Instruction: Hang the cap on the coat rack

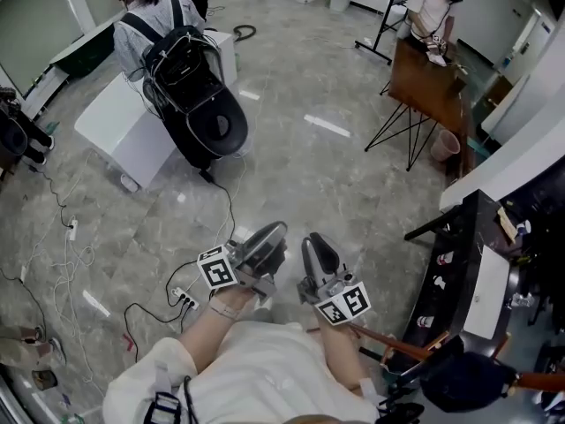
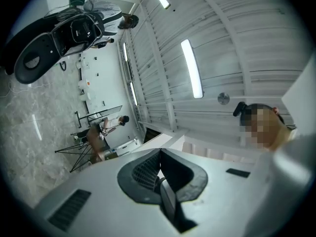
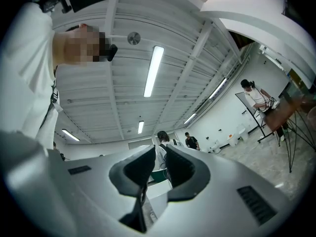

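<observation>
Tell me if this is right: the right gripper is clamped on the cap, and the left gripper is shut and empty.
No. The right gripper is clamped on nothing: the right gripper view shows its jaws slightly apart with nothing between them. The left gripper is shut and empty.

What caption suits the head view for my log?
Left gripper and right gripper, both empty, held close together above the grey floor, a backpack-wearing person beyond.

Head view steeply down; gripper views face ceiling (image 3: 197,43).
</observation>
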Demonstrator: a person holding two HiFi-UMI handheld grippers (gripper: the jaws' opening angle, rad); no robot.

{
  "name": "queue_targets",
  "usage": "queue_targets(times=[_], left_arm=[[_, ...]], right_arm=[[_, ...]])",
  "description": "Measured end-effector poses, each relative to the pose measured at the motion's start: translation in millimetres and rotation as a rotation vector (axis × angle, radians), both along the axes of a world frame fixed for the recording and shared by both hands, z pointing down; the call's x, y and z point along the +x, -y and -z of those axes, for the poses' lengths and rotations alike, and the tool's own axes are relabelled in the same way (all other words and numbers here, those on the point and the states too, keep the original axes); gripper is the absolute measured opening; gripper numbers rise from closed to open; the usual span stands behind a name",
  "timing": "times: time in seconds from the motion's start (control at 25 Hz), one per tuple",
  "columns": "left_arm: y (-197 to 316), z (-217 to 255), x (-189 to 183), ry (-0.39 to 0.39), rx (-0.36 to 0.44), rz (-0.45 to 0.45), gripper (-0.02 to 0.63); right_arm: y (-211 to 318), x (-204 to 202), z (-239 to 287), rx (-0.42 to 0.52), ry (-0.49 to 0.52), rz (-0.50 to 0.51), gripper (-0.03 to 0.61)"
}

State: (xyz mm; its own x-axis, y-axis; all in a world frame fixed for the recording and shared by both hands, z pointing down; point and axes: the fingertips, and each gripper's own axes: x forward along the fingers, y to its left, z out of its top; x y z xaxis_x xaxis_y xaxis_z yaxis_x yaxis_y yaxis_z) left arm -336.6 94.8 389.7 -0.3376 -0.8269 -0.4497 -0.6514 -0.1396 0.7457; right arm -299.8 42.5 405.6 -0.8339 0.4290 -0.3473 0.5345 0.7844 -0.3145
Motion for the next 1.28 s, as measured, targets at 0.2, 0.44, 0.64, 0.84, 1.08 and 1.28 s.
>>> queue_targets(times=[0.2,0.44,0.64,0.84,1.08,1.28], left_arm=[[29,0,16,0.009,0.001,-0.075,0.008],[40,5,23,0.008,0.002,-0.132,0.008],[39,6,25,0.012,0.005,-0.143,0.008],[39,8,27,0.033,-0.002,-0.135,0.008],[37,6,27,0.035,-0.003,-0.113,0.008],[36,10,30,0.034,0.007,-0.131,0.008]], right_arm=[[24,18,0,0.014,0.006,-0.062,0.055],[28,21,2,0.052,-0.029,-0.116,0.054],[30,23,2,0.050,-0.035,-0.129,0.055],[39,26,3,0.032,-0.034,-0.135,0.055],[42,29,-1,0.031,-0.032,-0.124,0.055],[35,27,3,0.035,-0.029,-0.120,0.055]])
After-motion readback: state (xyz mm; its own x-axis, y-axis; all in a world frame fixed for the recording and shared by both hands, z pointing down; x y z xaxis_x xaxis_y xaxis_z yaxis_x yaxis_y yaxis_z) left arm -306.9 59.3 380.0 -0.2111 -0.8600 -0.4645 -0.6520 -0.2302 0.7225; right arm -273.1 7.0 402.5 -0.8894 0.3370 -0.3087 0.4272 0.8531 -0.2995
